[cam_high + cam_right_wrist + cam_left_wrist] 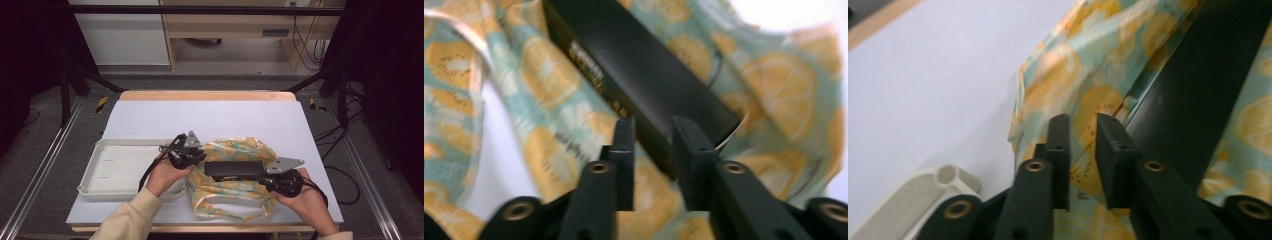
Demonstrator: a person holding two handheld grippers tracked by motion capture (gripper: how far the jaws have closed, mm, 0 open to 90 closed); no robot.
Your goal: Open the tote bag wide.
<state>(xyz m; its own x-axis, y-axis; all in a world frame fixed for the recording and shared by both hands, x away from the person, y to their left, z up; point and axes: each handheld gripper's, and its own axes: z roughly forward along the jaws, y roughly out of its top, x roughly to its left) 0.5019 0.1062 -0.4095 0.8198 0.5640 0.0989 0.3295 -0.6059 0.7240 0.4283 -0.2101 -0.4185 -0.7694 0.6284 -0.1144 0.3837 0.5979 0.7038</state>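
Work in hand: a black box (235, 169) is going into, or coming out of, a lemon-print bag (231, 200); which of the two I cannot tell.
Box position: it is lying flat across the bag's open mouth, long axis running 9 to 3 o'clock in the high view, on the white table cover (200, 120).
Bag position: it is sitting crumpled at the table's near edge, just at 3 o'clock of the white tray (107, 170).
Left gripper (192, 152): it is pinching a fold of the bag's rim (1083, 150) at the box's 9 o'clock end, jaws narrowly parted with fabric between them.
Right gripper (272, 177): it is straddling the box's corner (659, 150) at the 3 o'clock end; jaws part-open, whether they are pressing on it I cannot tell.
Box handling: it is looking rigid, smooth-faced, probably light and a little slippery; best taken across a short end.
Bag handling: thin, limp, glossy film, likely to slide and bunch; best held by the rim or handle loop.
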